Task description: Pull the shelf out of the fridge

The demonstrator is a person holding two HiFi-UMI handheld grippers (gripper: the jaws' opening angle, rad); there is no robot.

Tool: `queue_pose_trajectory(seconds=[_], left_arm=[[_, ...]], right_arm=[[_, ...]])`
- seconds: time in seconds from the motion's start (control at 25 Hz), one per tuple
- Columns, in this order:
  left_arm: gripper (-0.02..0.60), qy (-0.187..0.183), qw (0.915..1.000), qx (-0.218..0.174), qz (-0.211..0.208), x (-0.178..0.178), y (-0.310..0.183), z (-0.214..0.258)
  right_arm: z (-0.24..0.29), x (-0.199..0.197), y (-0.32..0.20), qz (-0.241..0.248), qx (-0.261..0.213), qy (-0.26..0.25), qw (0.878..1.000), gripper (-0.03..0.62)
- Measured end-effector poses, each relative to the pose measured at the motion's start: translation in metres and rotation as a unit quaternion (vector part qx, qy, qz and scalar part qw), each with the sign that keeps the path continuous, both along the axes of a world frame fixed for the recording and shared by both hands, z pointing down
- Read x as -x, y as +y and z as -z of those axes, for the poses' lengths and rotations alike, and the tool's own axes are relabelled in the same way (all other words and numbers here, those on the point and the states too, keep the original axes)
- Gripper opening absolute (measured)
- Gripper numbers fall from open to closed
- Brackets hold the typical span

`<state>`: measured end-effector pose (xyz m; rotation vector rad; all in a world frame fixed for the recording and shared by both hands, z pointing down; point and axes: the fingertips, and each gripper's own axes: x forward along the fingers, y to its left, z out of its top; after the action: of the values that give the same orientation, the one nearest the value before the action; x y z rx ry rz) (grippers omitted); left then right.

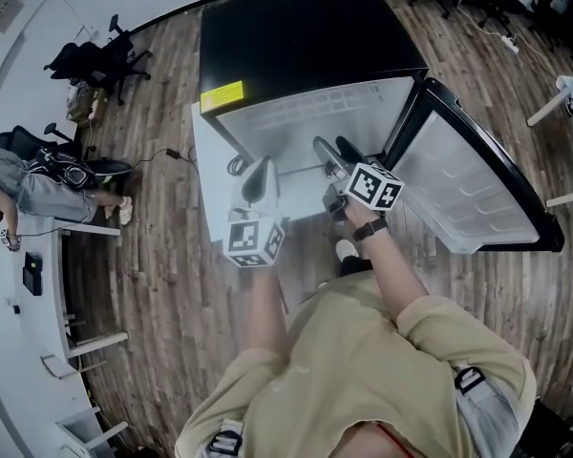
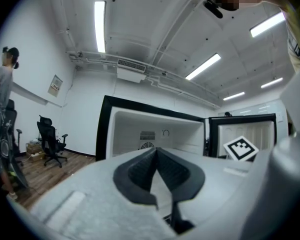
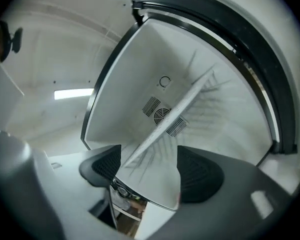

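Looking straight down from the head view, both grippers reach out over the wooden floor toward the open fridge (image 1: 306,36). The left gripper (image 1: 261,175) sits lower centre-left and the right gripper (image 1: 332,147) just right of it, at the mouth of the white interior. The door (image 1: 468,175) is swung wide to the right. That view does not make the shelf out clearly.

Only the right gripper view settles it. The right gripper (image 3: 152,169) has its jaws spread wide, and the shelf (image 3: 180,106) runs between them, a clear pane with a white strip slanting from lower left to upper right. Neither of the pads (image 3: 197,176) clamps it. The left-hand pad is just beside the strip, and contact there is unclear. Behind the pane, the round vent (image 3: 161,115) shows on the back wall.

The left gripper view adds its own news: the left gripper (image 2: 157,150) has its jaws together at the tips, with nothing between them. It points at the fridge opening, and an office chair (image 2: 50,139) stands far left.
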<state>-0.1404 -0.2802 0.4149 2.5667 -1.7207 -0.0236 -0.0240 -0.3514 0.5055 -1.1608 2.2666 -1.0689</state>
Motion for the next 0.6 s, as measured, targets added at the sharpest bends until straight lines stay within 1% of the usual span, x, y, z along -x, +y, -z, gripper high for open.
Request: queue_pose_trajectory(seconds=[0.08,0.16,0.24,0.32,0.4,0.48,0.6], left_arm=[[0.002,0.001,1.0000,0.003,0.004,0.002,-0.002,-0.002],[0.002,0.001,0.9999,0.007,0.008,0.004,-0.003,-0.006],[0.002,0.001,0.9999,0.010,0.013,0.007,-0.006,-0.008],[0.002,0.002,0.9998,0.012,0.019,0.010,-0.008,-0.009],[0.002,0.001,0.9997,0.013,0.023,0.012,-0.011,-0.010],[0.002,0.000,0.9996,0.014,0.025,0.014,-0.014,-0.010],[0.002,-0.002,0.9994,0.015,0.030,0.018,-0.019,-0.011]], right_arm=[[0.002,-0.004,-0.006,-0.011,0.011,-0.050,0.999,0.358],[0.002,-0.006,-0.012,-0.015,0.026,-0.108,0.994,0.364],[-0.001,-0.009,-0.018,-0.020,0.045,-0.167,0.985,0.364],[-0.005,-0.012,-0.025,-0.026,0.061,-0.211,0.975,0.364],[-0.008,-0.014,-0.032,-0.031,0.072,-0.239,0.968,0.364],[-0.009,-0.016,-0.040,-0.034,0.076,-0.253,0.964,0.376],[-0.007,-0.017,-0.052,-0.040,0.079,-0.269,0.959,0.378]])
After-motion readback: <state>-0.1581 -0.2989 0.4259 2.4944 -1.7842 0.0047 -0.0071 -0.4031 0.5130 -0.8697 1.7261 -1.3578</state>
